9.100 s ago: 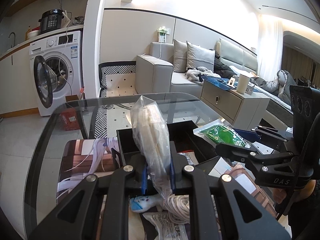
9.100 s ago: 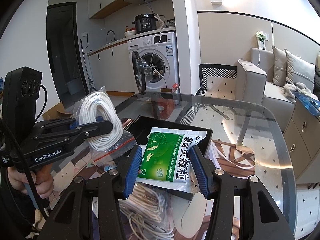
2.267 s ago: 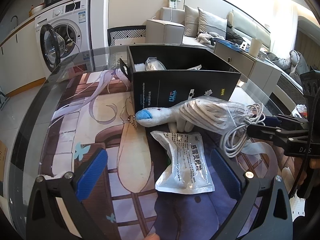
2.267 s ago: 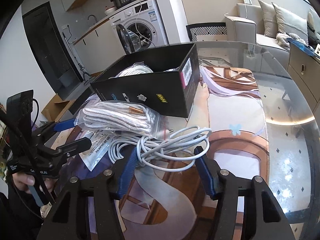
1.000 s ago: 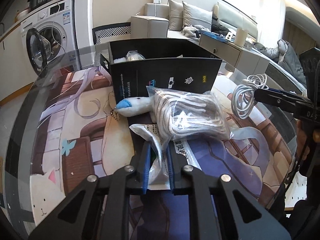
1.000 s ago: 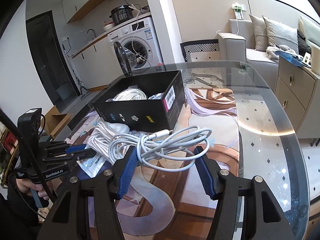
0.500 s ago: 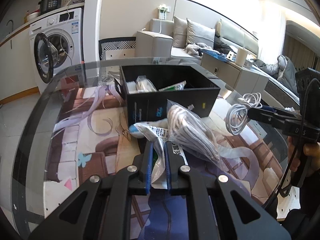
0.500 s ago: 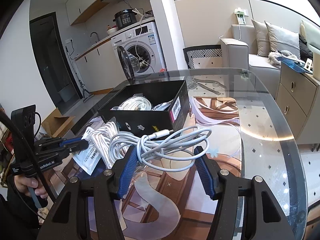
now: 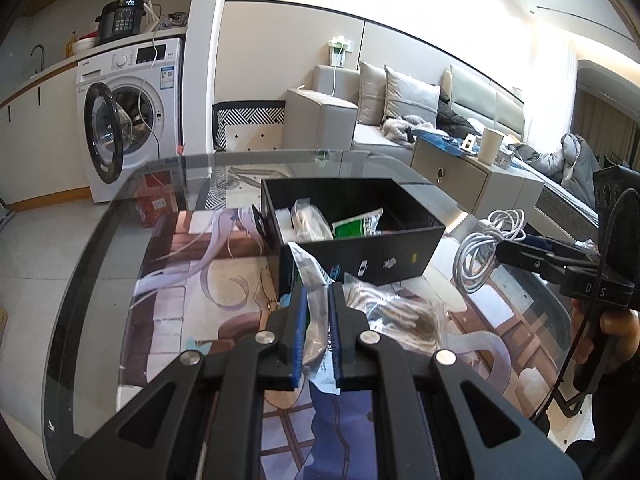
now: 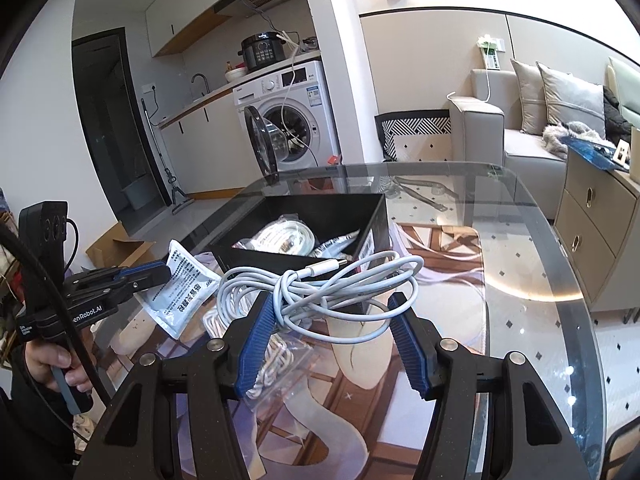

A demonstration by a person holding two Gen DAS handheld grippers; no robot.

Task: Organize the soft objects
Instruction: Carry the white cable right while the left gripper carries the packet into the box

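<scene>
My left gripper (image 9: 318, 308) is shut on a white sachet (image 9: 314, 300) and holds it above the mat in front of the black box (image 9: 384, 260); the sachet also shows in the right wrist view (image 10: 182, 292). My right gripper (image 10: 334, 308) holds a loose white cable coil (image 10: 320, 284) lifted near the box (image 10: 372, 236); the coil also shows in the left wrist view (image 9: 484, 248). The box holds a bagged cable (image 9: 308, 220) and a green sachet (image 9: 356, 226). Another bagged cable (image 9: 396, 308) lies on the mat.
The glass table (image 9: 100, 240) carries a printed mat (image 9: 192, 280). A washing machine (image 9: 124, 120) with its door open stands behind on the left, a sofa (image 9: 360, 120) and cabinet (image 9: 472, 176) behind on the right. A cardboard box (image 10: 116, 246) sits on the floor.
My left gripper has shut on the white sachet and lifted it off the mat toward the box. My right gripper has lifted the cable coil and brought it nearer the box.
</scene>
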